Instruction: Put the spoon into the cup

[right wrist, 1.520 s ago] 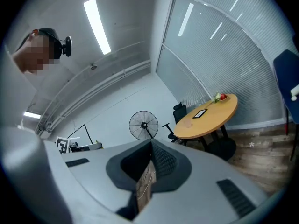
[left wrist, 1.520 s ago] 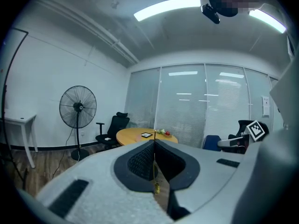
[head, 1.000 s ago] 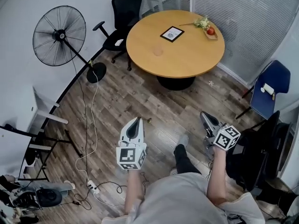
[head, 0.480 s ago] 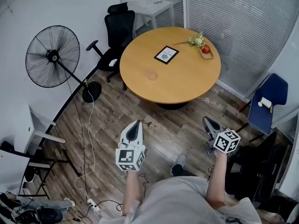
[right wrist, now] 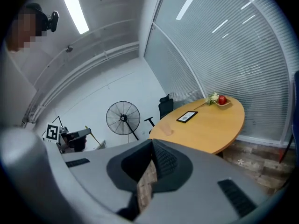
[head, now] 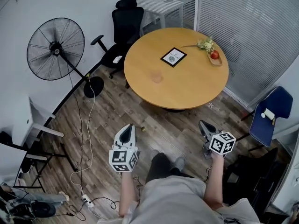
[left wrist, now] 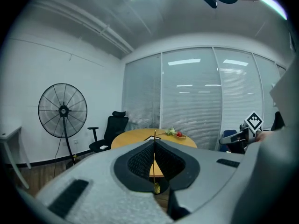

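- Head view – we hold the left gripper (head: 129, 126) and the right gripper (head: 202, 123) over the wood floor (head: 117, 106), both short of the round table (head: 187, 92); a faint clear cup (head: 156, 78) stands near the table's left edge
- Left gripper view – its fingers pinch a thin gold spoon (left wrist: 153, 162), upright, bowl end low
- Right gripper view – its fingers are pressed together with nothing between them

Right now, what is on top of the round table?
A framed card, a tray holding a red fruit and flowers, and what looks like a clear cup. The flowers cover part of the tray.
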A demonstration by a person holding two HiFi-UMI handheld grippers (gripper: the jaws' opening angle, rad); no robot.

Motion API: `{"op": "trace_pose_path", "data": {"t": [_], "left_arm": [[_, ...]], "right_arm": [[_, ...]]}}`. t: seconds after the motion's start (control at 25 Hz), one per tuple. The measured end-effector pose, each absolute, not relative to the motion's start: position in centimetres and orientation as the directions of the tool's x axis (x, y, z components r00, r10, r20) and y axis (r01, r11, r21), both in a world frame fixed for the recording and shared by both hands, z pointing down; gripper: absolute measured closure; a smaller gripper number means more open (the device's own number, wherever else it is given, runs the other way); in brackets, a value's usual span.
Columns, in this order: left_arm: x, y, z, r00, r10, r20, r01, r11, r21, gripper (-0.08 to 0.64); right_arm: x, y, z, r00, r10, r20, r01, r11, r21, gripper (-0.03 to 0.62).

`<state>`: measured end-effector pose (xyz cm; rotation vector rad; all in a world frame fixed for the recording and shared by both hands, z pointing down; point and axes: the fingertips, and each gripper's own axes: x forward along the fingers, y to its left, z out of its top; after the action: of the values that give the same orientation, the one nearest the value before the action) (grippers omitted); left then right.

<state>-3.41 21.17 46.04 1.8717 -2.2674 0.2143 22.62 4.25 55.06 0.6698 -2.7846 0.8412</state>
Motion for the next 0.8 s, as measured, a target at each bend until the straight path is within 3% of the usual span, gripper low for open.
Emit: {"op": "trace_pose_path", "data": {"t": [0.16,0.8], "left_arm": [[-4.8,19.5,45.9,-0.18,-0.957,0.23,-0.981,0.193,0.036,0.549],[-12.1,6.0,45.7,-0.074,-0.974,0.215,-0.993,0.091,0.071,0.549]], "right_arm": [[20.4,3.6,55.2,-0.889,-0.329,0.318,-0.446,0.776,-0.446,0.605],[11.1,-4.4,54.3,-0.875,-0.359,0.325,-0.477,0.754,-0.451,0.604]]}}
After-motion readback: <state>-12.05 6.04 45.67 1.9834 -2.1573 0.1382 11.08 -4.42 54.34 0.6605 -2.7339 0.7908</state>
